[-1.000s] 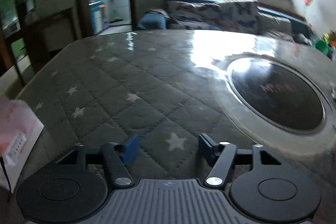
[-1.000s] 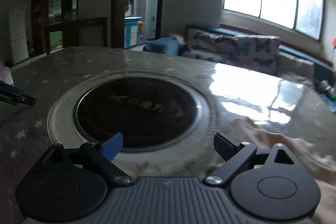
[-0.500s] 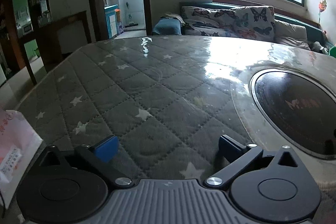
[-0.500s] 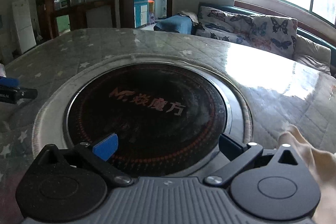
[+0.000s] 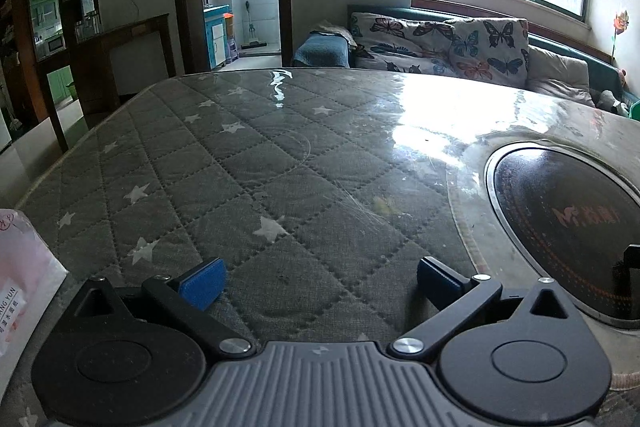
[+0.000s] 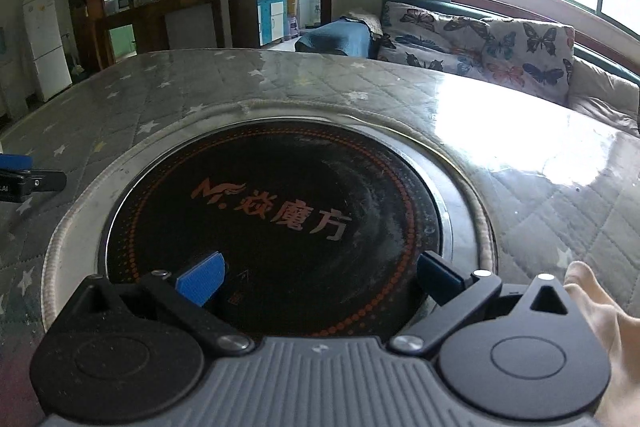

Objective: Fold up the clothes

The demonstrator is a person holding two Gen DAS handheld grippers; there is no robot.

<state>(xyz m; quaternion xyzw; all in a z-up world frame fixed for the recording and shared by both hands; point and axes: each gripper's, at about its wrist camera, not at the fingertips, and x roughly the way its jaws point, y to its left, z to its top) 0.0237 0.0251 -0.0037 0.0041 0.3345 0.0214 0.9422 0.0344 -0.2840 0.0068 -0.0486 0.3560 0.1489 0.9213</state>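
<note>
With both tongs, left (image 5: 320,281) and right (image 6: 318,277), spread and empty, we judge the soft, limp cream garment (image 6: 604,327) at lower right needs pinching at its nearest edge.

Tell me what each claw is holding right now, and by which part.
Nothing. The left claw is open over the quilted table cover; the right claw is open over the black cooktop. The cream cloth lies ungripped beside it.

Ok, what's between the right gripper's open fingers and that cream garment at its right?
Nothing. In the right wrist view the cream garment lies right beside the right gripper, outside its right finger; only the black cooktop disc is between the fingers.
</note>
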